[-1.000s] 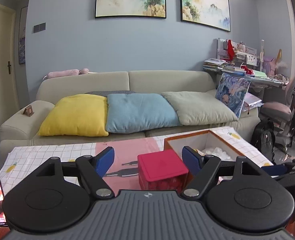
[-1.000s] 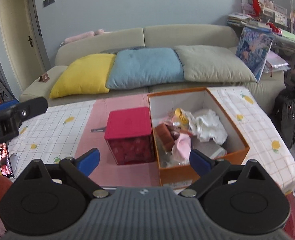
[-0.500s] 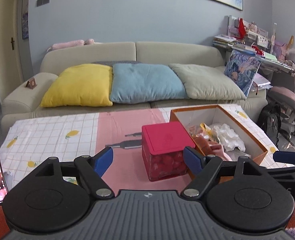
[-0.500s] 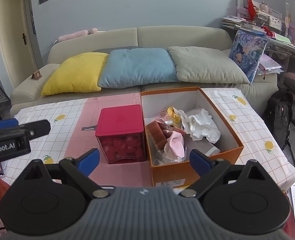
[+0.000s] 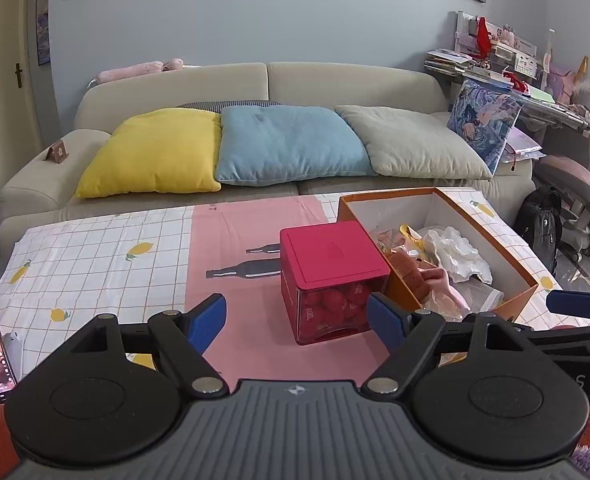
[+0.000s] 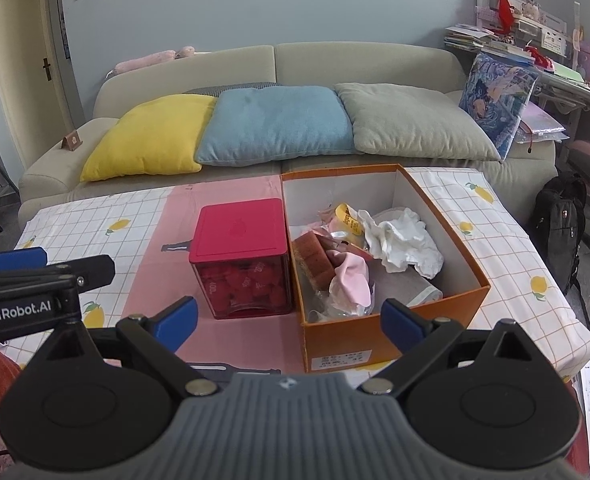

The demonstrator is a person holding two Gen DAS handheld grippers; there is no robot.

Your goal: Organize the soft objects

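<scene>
Over the last second both views have tilted downward, bringing the open orange cardboard box (image 6: pixel 391 316) of crumpled soft items (image 6: pixel 399 240) fully into view near the table's right edge. The red-lidded clear plastic container (image 6: pixel 241 256) touches its left wall. The left gripper (image 5: pixel 297 320) and right gripper (image 6: pixel 289 320) hover at the near edge, jaws released and empty.

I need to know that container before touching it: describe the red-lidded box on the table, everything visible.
The red-lidded box is a cube with an opaque red lid, shut and flat, over see-through red-tinted walls. Small red pieces fill it; white print shows on the wall. It stands upright on the cloth's pink strip, directly left of the orange cardboard box, close against it. Neither gripper touches it.
</scene>
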